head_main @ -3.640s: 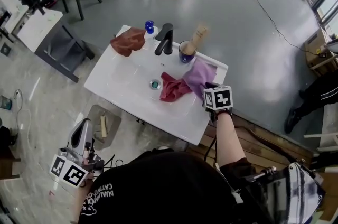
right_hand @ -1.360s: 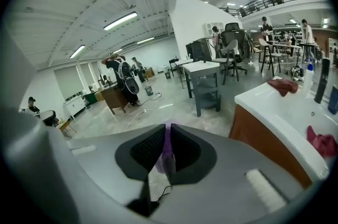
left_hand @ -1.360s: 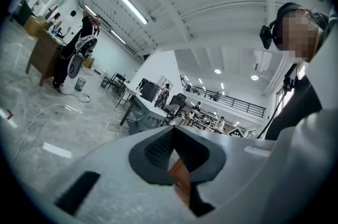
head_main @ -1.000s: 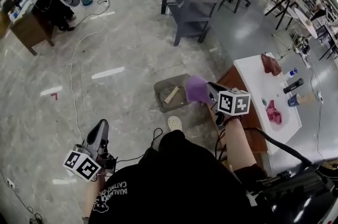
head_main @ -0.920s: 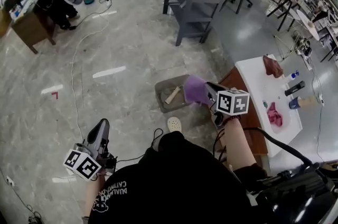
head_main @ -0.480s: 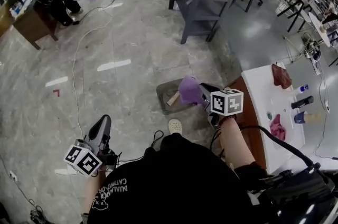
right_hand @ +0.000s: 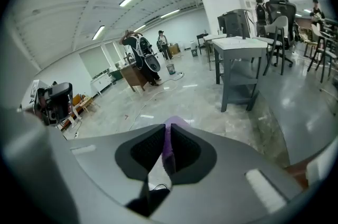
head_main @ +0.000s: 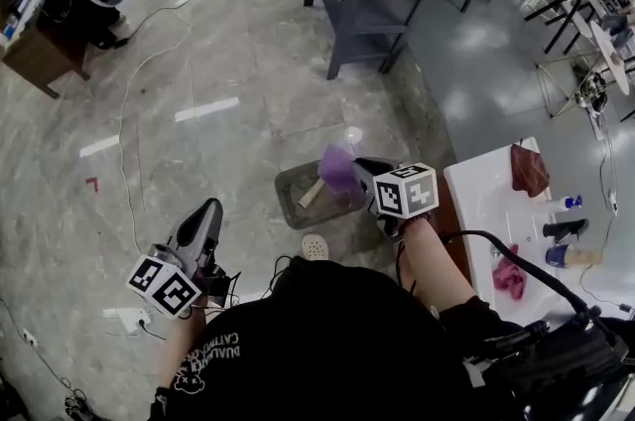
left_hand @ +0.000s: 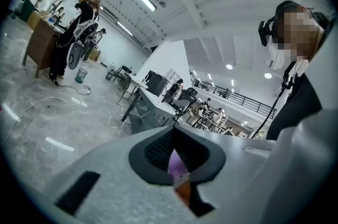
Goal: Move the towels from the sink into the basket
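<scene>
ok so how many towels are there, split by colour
purple towel: 1, in the jaws of the right gripper, over the basket
pink towel: 1, in the sink
dark red towel: 1, on the sink's flat top
total: 3

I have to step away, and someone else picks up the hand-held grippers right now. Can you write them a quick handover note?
Right hand-held gripper: shut on the purple towel, which hangs over the floor basket in the head view, not yet released.
Left hand-held gripper: shut, empty, low at the person's left side.
Done: no towel shows in the basket.
Left: drop the purple towel in, then fetch the pink towel from the sink and the dark red towel lying on its counter.
</scene>
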The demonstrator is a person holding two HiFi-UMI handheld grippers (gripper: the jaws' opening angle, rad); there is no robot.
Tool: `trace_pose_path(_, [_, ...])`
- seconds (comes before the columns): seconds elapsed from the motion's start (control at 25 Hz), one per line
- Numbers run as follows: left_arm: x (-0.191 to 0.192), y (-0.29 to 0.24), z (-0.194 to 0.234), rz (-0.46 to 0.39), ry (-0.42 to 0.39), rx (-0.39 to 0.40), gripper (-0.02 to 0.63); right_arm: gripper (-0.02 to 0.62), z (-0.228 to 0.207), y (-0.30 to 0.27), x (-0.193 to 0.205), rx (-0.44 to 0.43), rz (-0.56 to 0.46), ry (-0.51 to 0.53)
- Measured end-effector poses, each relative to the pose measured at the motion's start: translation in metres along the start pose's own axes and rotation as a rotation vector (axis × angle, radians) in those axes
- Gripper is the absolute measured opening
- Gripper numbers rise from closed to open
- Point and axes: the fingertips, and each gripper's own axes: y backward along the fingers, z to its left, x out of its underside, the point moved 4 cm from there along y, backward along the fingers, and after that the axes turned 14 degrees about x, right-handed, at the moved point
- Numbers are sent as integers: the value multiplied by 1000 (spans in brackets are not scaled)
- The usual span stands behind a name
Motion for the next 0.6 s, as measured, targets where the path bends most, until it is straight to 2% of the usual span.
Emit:
trace_pose_path(0.24, [12,-72,27,57,48,18,4,41,-33,-48,-7,-46,78,1])
trace_pose_path(0.6, [41,-131,71,154,116,-20,3,41,-62,-122,10,-95,189,-17])
